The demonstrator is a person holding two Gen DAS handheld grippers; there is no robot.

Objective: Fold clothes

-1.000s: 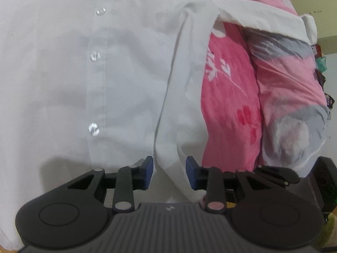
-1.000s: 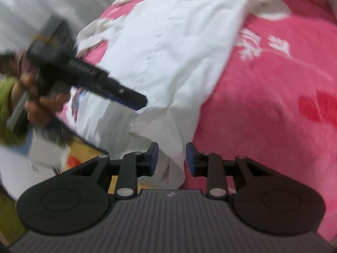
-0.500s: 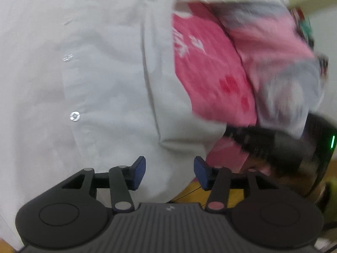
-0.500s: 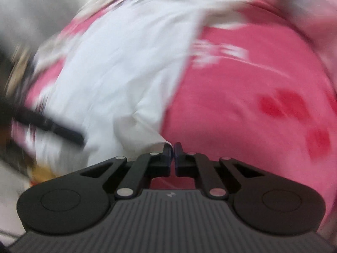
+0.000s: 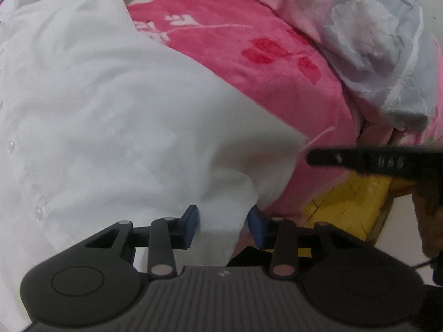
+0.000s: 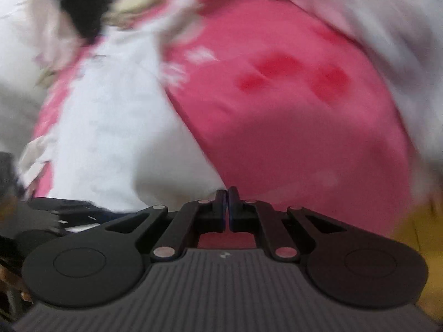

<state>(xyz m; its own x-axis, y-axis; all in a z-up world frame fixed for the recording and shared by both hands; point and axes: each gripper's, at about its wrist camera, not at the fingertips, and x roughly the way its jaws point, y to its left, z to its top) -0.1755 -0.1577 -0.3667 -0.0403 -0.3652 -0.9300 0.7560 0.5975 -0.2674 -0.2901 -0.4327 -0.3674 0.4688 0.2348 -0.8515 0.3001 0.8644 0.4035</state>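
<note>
A white button-up shirt [image 5: 116,105] lies spread on a pink blanket [image 5: 249,55]. My left gripper [image 5: 223,229] is open at the shirt's near hem, with a fold of the hem hanging between its blue pads [image 5: 191,222]. In the left wrist view my right gripper [image 5: 311,157] reaches in from the right and meets the shirt's stretched lower corner. The right wrist view is blurred: the right gripper [image 6: 228,207] is shut, and the shirt [image 6: 116,138] edge runs down into its closed fingertips.
A grey and pink quilt [image 5: 373,41] is bunched along the far right of the bed. A yellow surface [image 5: 351,207] shows below the blanket's edge at the lower right. A hand [image 5: 426,221] holds the right gripper's handle.
The right gripper went from open to shut at the shirt's lower corner and moved right, drawing the cloth taut. The left view swung towards that corner; the left gripper stayed open.
</note>
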